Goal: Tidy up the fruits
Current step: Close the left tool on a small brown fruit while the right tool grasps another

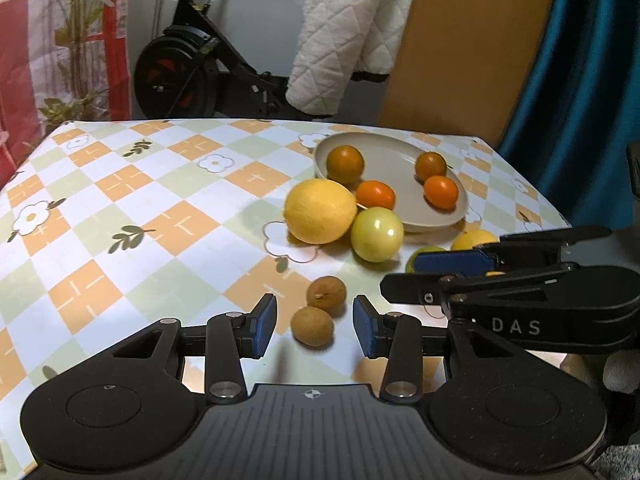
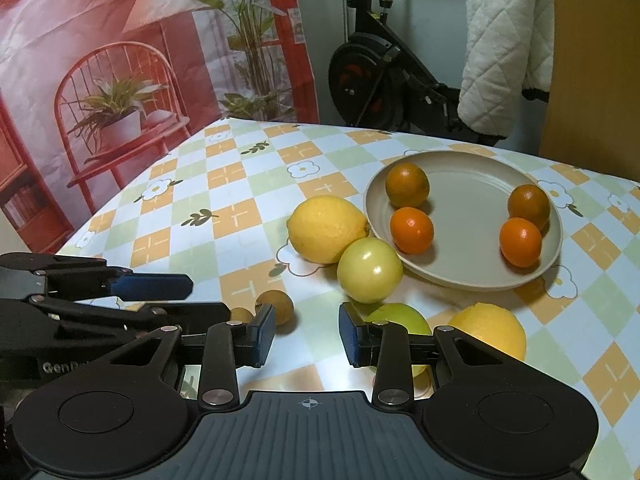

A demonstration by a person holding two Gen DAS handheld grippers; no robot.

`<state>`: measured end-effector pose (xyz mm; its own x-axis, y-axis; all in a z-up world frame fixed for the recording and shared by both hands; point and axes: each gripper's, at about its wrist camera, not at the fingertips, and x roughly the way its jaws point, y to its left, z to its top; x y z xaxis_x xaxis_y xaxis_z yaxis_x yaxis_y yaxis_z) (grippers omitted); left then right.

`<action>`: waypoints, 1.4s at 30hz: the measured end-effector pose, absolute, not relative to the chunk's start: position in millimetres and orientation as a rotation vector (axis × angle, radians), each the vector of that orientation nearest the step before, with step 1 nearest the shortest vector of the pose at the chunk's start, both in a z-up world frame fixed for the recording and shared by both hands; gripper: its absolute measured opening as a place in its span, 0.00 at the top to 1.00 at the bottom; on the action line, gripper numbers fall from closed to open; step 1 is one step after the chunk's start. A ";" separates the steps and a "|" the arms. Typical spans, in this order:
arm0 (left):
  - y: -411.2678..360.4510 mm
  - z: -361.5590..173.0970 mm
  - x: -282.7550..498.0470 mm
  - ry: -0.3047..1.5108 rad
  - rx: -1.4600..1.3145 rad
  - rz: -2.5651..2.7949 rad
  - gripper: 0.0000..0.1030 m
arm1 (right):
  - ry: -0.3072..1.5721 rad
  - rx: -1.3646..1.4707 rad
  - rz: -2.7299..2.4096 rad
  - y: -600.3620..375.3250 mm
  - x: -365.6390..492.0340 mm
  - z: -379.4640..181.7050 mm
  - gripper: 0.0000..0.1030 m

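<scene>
Nearest us, the left tool (image 1: 314, 326) stands parted and empty over two small brown fruits (image 1: 312, 326) on the surface (image 1: 160, 216). We should centre on one, close gently, then carry it toward the plate (image 1: 400, 160) at one o'clock. The right tool (image 2: 307, 334) is likewise parted, empty.

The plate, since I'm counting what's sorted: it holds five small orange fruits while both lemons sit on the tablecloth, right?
Not five. The plate holds four small orange fruits, as the right wrist view shows. Both lemons do sit on the tablecloth.
</scene>
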<state>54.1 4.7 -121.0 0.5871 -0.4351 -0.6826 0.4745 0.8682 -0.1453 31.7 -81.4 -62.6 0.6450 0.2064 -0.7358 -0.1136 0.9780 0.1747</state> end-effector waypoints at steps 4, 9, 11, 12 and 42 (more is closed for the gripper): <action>2.2 -130.4 59.7 0.804 0.057 -0.531 0.59 | 0.853 0.117 0.174 -84.8 32.3 -64.1 0.73; 4.7 -139.7 69.5 0.839 0.026 -0.527 0.64 | 0.851 0.111 0.180 -86.0 32.3 -64.9 0.73; 4.2 -142.0 72.0 0.843 0.023 -0.532 0.64 | 0.851 0.111 0.179 -86.3 32.5 -65.2 0.73; 3.3 -143.2 72.7 0.845 0.027 -0.534 0.64 | 0.851 0.111 0.179 -86.5 32.5 -65.3 0.73; 32.5 -136.8 74.2 0.836 -0.041 -0.414 0.71 | 0.925 0.062 0.266 -48.0 75.8 -94.0 0.72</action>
<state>74.2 32.5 -136.8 0.5956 -0.3725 -0.7117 0.3404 0.9196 -0.1964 75.8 -48.0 -94.0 0.5718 0.2533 -0.7803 -0.2007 0.9654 0.1664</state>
